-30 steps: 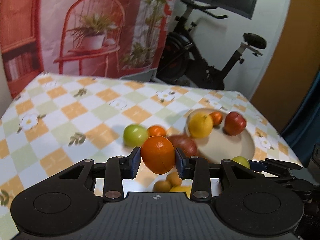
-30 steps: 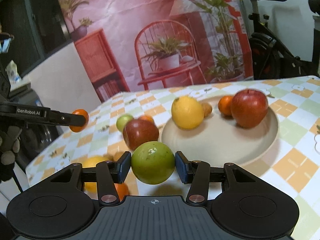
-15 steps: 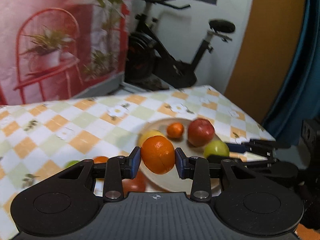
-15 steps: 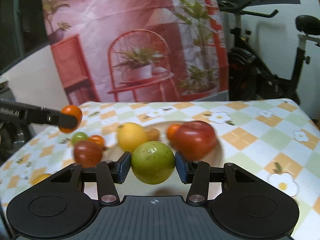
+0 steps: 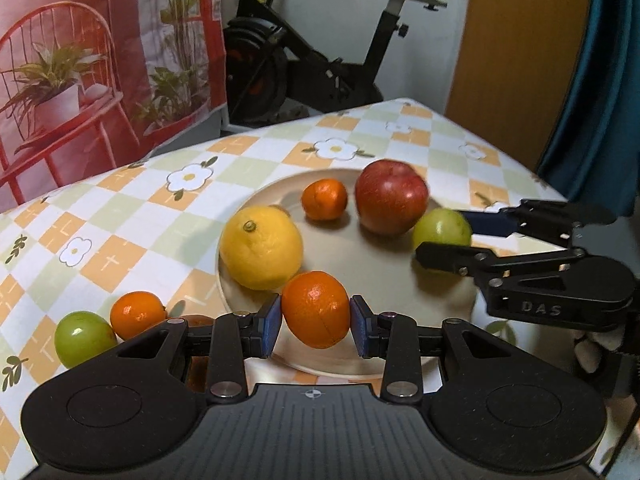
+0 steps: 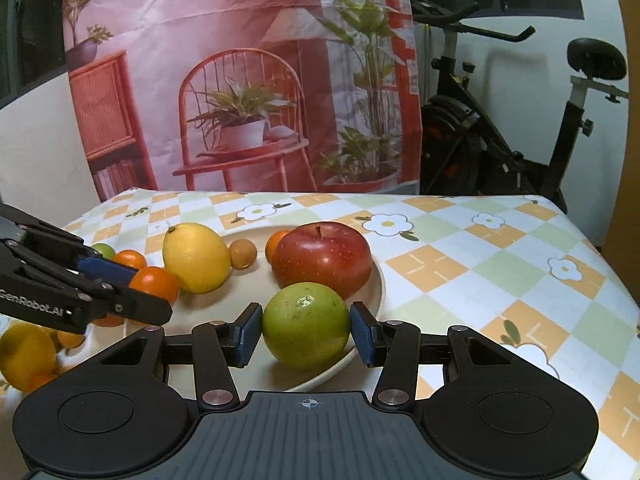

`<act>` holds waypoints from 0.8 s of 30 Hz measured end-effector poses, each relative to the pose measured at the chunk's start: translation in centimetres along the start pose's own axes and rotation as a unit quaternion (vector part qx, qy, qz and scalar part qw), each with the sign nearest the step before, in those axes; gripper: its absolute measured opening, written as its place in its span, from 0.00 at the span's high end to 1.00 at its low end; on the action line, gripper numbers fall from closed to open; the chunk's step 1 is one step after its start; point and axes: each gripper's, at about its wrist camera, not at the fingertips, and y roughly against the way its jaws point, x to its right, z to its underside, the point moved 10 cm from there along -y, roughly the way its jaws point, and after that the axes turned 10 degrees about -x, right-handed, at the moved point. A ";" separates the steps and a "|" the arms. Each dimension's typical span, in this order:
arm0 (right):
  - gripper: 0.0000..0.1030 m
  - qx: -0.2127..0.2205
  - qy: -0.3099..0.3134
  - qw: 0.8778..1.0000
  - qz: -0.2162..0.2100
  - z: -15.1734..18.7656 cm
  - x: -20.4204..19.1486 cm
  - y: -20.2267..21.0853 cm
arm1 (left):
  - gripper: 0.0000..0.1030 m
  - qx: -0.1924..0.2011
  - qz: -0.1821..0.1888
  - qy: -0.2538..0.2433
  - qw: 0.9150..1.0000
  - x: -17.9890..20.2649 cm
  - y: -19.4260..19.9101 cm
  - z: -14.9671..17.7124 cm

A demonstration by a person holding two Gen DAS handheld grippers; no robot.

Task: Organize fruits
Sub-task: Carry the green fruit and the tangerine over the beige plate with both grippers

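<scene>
While my left gripper (image 5: 316, 326) clamps an orange (image 5: 315, 309) over the plate (image 5: 360, 264) and my right gripper (image 6: 306, 334) a green fruit (image 6: 306, 325), only my right view shows a small brown fruit (image 6: 244, 253) behind the lemon (image 6: 195, 257).

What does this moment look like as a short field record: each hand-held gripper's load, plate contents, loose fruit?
left hand-held gripper: shut on a round orange tangerine, over the plate's near edge
right hand-held gripper: shut on a round green fruit, over the plate
round beige plate: yellow lemon, red apple, small orange tangerine
loose on checked tablecloth: green fruit, orange tangerine
</scene>
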 end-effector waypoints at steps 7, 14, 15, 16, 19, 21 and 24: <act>0.57 -0.001 0.005 1.000 0.003 -0.3 0.1 -0.8 | 0.63 -0.008 -0.019 0.004 1.000 -1.3 -0.7 -0.3; 0.57 0.002 -0.001 1.000 0.011 -0.7 0.5 -1.2 | 0.63 -0.003 -0.033 -0.008 0.999 -1.5 -0.9 -0.9; 0.57 0.002 -0.002 1.000 0.011 -0.7 0.5 -1.3 | 0.63 -0.002 -0.037 -0.009 0.999 -1.6 -1.0 -0.9; 0.57 0.001 -0.003 1.000 0.011 -0.7 0.5 -1.3 | 0.63 -0.002 -0.038 -0.009 0.999 -1.7 -1.1 -1.0; 0.57 -0.002 0.001 1.000 0.014 -0.7 0.4 -1.4 | 0.63 -0.004 -0.035 -0.003 0.999 -1.8 -1.2 -1.2; 0.57 -0.003 0.002 1.000 0.015 -0.6 0.4 -1.4 | 0.62 -0.007 -0.037 -0.002 0.999 -1.8 -1.3 -1.2; 0.57 -0.005 0.002 1.000 0.013 -0.6 0.4 -1.4 | 0.61 -0.009 -0.039 -0.005 0.999 -1.8 -1.4 -1.2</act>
